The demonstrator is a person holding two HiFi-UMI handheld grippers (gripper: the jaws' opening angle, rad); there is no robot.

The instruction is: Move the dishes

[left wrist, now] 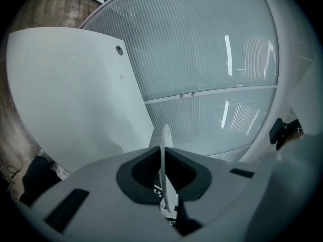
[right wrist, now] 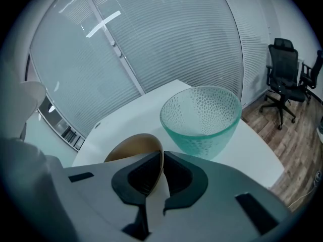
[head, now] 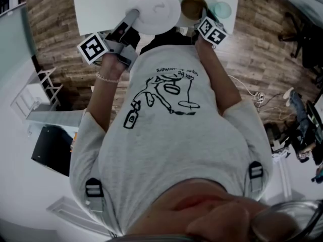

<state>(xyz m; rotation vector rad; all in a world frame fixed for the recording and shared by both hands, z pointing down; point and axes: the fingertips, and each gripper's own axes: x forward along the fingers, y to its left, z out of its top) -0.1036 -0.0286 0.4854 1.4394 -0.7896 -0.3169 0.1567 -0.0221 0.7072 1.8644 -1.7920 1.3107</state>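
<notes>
Edgewise, left tongs [left wrist: 164,185] clamp a thin white plate [left wrist: 165,140] — right tongs [right wrist: 161,178] pinch a brown bowl [right wrist: 132,147] beside a dimpled glass bowl [right wrist: 202,117].

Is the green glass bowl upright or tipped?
Upright: the glass bowl stands base-down on the white table, rim facing up.

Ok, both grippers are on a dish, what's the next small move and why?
Probably raise both straight up: left gripper is shut on the white plate, right gripper on the brown bowl, by their rims; the glass bowl stands close.
</notes>
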